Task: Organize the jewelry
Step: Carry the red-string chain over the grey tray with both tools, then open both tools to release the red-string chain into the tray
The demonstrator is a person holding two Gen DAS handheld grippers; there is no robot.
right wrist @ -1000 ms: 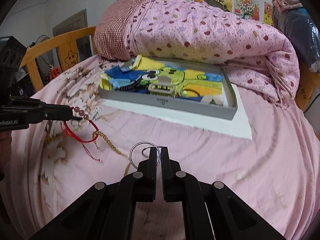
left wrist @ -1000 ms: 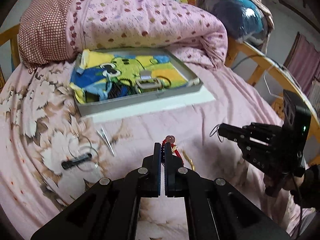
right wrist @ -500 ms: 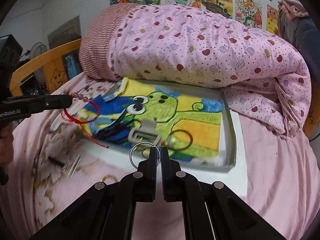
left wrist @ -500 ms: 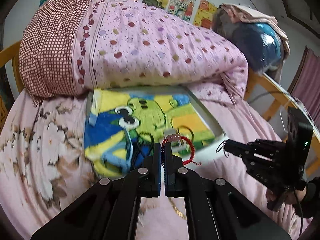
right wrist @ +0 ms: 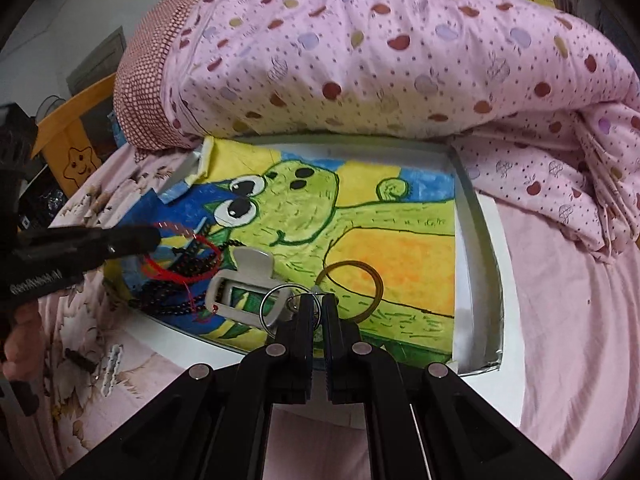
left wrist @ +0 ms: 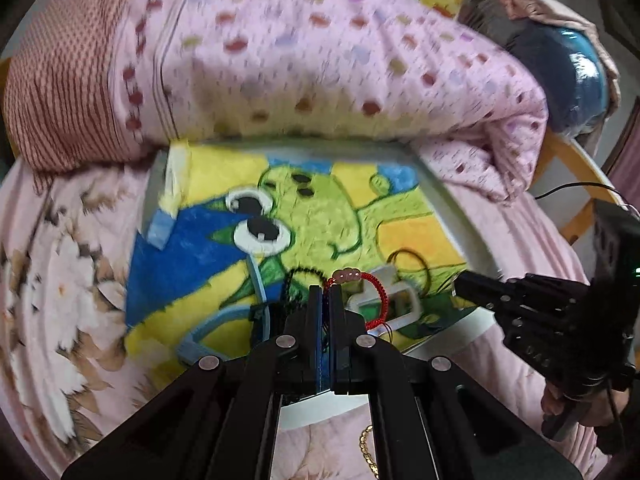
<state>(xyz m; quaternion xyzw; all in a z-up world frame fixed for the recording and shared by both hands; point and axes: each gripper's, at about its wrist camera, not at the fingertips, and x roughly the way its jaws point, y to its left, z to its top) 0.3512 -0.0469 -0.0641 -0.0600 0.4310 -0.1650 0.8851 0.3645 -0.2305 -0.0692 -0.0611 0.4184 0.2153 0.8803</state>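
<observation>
My left gripper (left wrist: 325,294) is shut on a red cord bracelet with pink beads (left wrist: 374,286) and holds it over the near left part of the grey tray (right wrist: 482,240); it also shows in the right wrist view (right wrist: 184,258). My right gripper (right wrist: 317,300) is shut on a silver ring hoop (right wrist: 276,304) above the tray's front edge. In the tray, on a frog-print cloth (right wrist: 320,216), lie a white clip (right wrist: 240,280), a black beaded strand (right wrist: 176,296) and a thin brown hoop (right wrist: 352,286).
A rolled pink dotted quilt (right wrist: 380,48) lies right behind the tray. A gold chain (left wrist: 370,452) lies on the bedsheet below my left gripper. A black hairpin (right wrist: 80,358) and a pale hair clip (right wrist: 112,368) lie on the sheet left of the tray. A wooden bed rail (left wrist: 576,168) runs at right.
Both grippers have moved forward from the bedsheet to over the tray, carrying the red bracelet and the silver hoop. The gold chain stayed on the sheet.
</observation>
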